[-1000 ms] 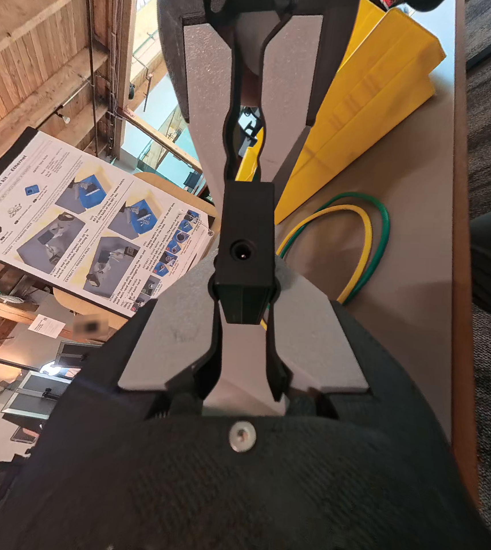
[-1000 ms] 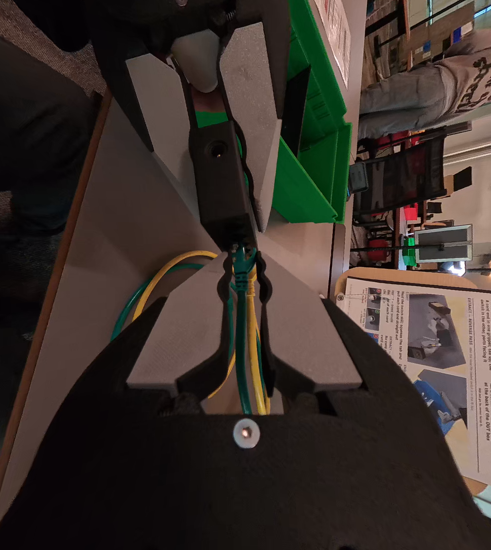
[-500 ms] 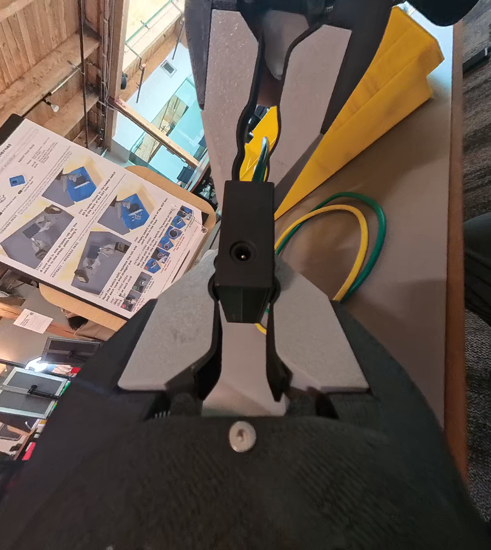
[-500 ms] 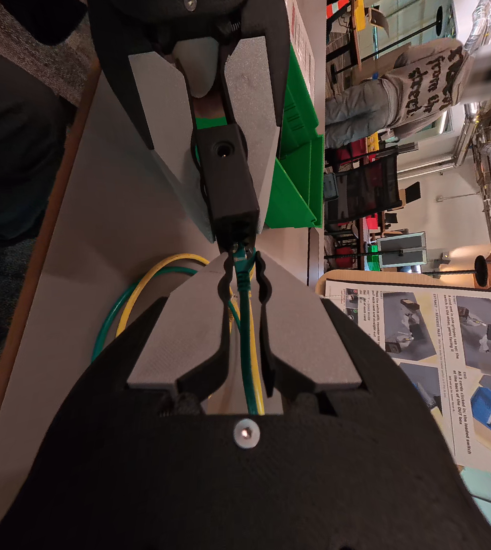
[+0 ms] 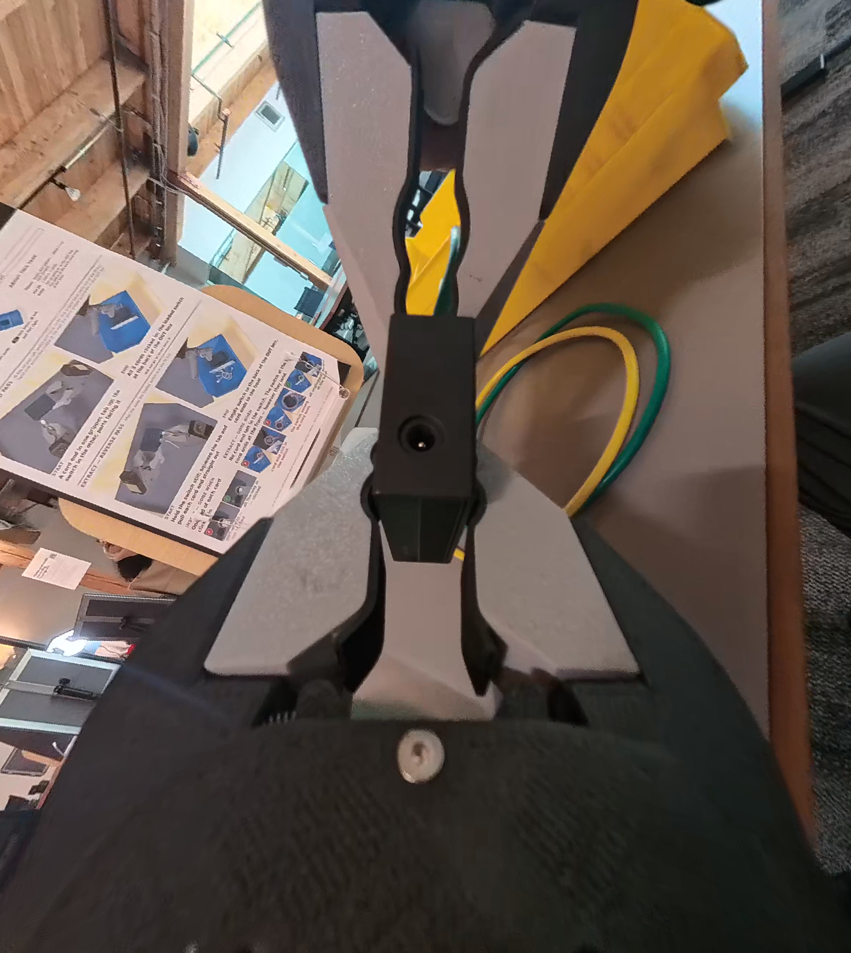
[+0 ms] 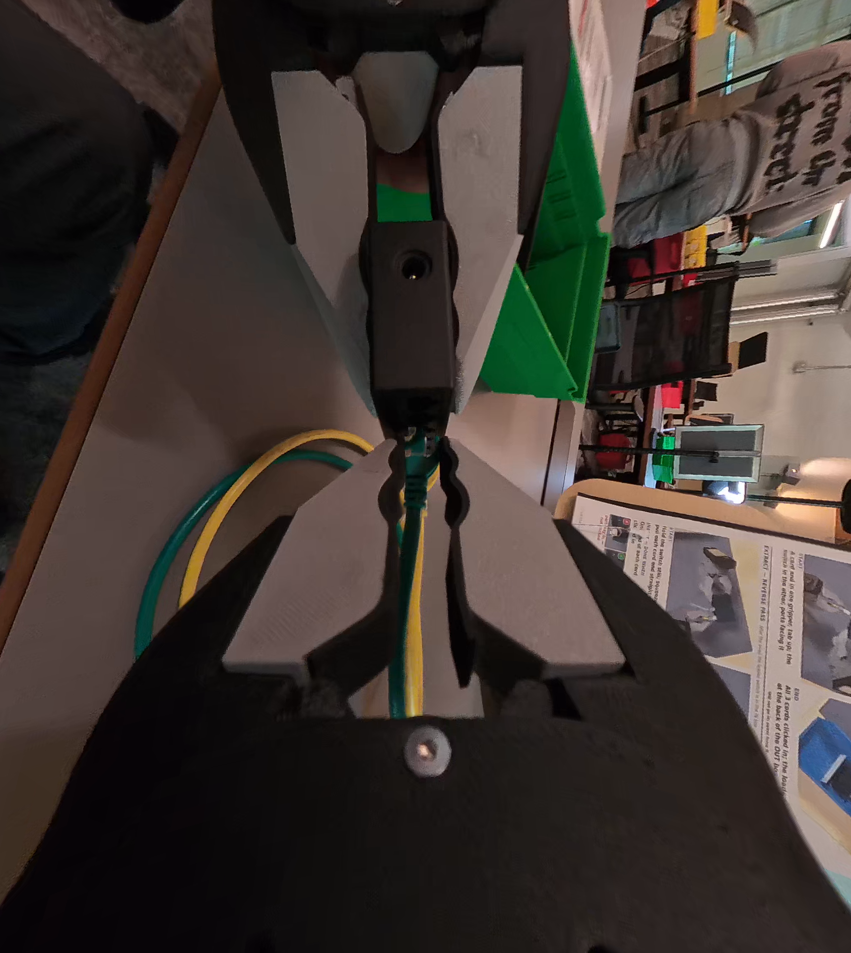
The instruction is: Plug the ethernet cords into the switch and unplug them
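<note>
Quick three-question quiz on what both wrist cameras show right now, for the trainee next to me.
1. True or false: the left tool is shut on the black switch.
2. Which plug sits between the right tool fingertips, at the switch's port? A red cord, B green cord, C blue cord.
3. Fill in: in the right wrist view, the bin on the table beyond the switch is coloured ____.

Key: 1 true; 2 B; 3 green.
</note>
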`<state>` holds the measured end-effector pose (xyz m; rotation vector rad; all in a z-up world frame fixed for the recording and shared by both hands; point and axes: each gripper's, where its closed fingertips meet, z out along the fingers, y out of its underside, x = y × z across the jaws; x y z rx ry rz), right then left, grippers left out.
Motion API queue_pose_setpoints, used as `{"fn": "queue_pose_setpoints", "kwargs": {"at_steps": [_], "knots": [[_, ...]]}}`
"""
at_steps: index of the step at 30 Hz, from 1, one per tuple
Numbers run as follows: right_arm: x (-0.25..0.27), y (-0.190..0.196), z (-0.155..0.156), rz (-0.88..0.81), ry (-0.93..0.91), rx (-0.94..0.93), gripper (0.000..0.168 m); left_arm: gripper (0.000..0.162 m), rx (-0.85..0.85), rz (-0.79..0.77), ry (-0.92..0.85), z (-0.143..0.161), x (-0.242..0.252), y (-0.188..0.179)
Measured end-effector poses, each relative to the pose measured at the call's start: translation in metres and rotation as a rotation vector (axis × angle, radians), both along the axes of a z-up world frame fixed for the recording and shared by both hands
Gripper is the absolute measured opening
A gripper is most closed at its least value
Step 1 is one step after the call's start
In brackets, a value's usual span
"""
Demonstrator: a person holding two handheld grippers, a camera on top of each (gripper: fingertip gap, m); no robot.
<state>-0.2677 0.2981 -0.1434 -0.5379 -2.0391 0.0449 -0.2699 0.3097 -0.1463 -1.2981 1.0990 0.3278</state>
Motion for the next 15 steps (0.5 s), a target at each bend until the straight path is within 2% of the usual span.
{"fn": "queue_pose_setpoints", "kwargs": {"at_steps": [4, 7, 10, 13, 15], "knots": [[0.002, 0.000, -0.017, 0.042, -0.124, 0.065, 0.007, 0.026, -0.055, -0.011, 0.048, -0.015, -0.002, 0.000], [0.002, 0.006, -0.038, 0.090, -0.248, 0.174, 0.007, 0.026, -0.127, 0.060, 0.125, -0.035, -0.008, 0.008], [-0.004, 0.012, -0.048, 0.130, -0.288, 0.223, 0.008, 0.027, -0.154, 0.079, 0.142, -0.045, -0.015, 0.010], [0.001, 0.022, -0.063, 0.181, -0.377, 0.403, 0.008, 0.027, -0.170, 0.088, 0.191, -0.062, -0.009, 0.017], [0.004, 0.029, -0.068, 0.197, -0.413, 0.433, 0.008, 0.028, -0.170, 0.085, 0.178, -0.068, -0.005, 0.021]]}}
